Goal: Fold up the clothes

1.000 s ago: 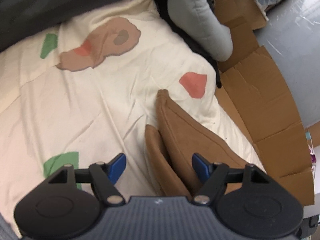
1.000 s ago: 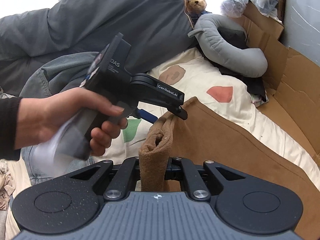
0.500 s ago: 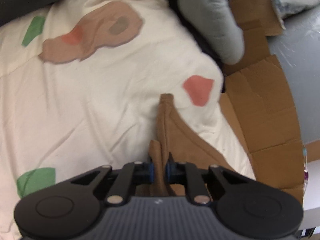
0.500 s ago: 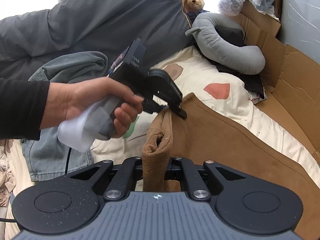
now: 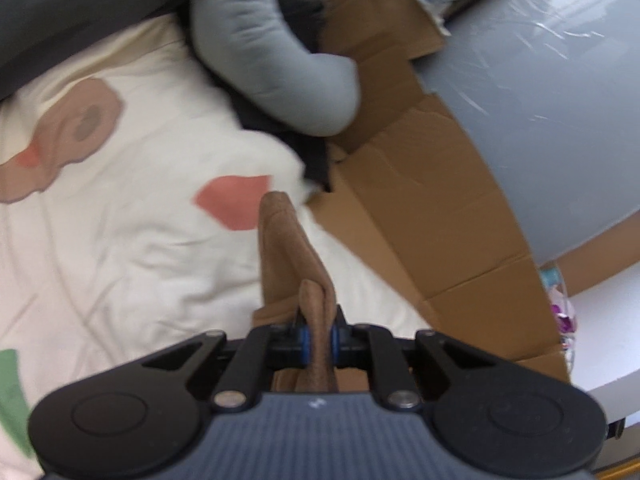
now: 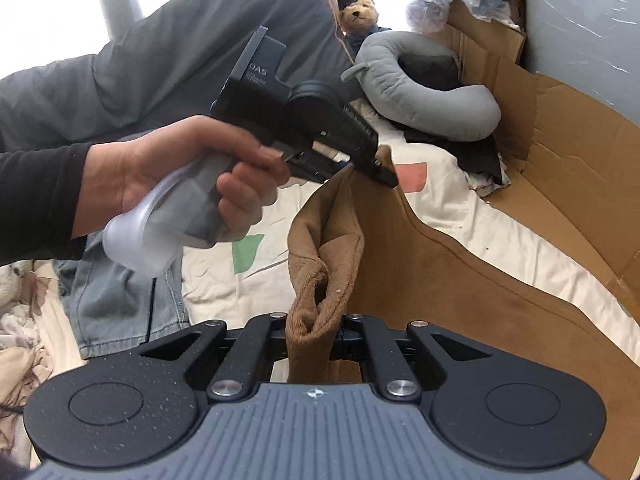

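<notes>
L gripper [image 5: 318,342]: jaws closed on a pinched fold of the brown garment [image 5: 288,248]; blue pads pressed on both sides of the cloth. From L wrist cam the fabric runs fwd as a narrow raised ridge, away from my fingers, over the cream duvet [image 5: 132,220] w/ coloured patches. Frame is motion-blurred, so edge detail of the fold is prob. unreliable.

R gripper [image 6: 314,338]: jaws closed on a bunched, rolled hem of the same garment [image 6: 420,272]. Cloth spans between the two grippers, upper edge lifted off the bed, rest draping down to the R toward the duvet.

R wrist cam also shows my L hand [image 6: 176,176] around the L gripper's handle, black sleeve [image 6: 36,196] at the wrist.

Surroundings: grey U-shaped pillow [image 6: 424,96] at the far side, teddy bear [image 6: 360,12] behind it, flattened cardboard [image 6: 568,140] along the R, jeans [image 6: 120,292] lying on the L side of the bed.
</notes>
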The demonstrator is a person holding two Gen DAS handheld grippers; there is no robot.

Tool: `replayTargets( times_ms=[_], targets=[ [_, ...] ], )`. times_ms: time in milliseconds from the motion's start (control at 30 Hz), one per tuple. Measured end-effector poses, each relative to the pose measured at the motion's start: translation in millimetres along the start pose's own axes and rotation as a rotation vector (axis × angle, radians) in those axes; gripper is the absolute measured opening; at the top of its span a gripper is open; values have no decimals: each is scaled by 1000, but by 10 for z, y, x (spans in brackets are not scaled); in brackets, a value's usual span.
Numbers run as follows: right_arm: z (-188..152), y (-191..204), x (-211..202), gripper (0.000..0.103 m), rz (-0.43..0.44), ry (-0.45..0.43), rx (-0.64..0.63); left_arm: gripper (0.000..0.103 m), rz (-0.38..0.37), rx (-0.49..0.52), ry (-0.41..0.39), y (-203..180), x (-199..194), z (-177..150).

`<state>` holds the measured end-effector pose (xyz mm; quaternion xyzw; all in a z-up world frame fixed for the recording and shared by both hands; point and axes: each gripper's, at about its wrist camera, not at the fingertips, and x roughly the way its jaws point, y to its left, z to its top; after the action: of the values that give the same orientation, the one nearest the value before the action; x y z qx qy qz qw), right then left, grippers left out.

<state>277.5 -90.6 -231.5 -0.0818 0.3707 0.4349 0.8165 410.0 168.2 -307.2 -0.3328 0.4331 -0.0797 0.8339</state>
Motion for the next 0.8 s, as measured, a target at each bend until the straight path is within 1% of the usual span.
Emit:
replayTargets(
  times_ms=[200,333,533,733,800],
  targets=[
    [-157,-225,-302,5,-16,-24,87,10,-52,38,-19,-423,57,-58],
    [-256,-400,-444,5,-21,-35,113,10,-89,65,-31,-688,104,-107],
    [-428,-670,-711,5,-45,-71,213,10,-88,119,-17,-1085,274,-241],
    [-731,-830,-959,5,-67,-107,332,10,-85,214,26,-1506,518,-415],
    [-851,-876,-1039,4,-69,-117,373,10,-87,231,43,-1629,616,-487]
  ],
)
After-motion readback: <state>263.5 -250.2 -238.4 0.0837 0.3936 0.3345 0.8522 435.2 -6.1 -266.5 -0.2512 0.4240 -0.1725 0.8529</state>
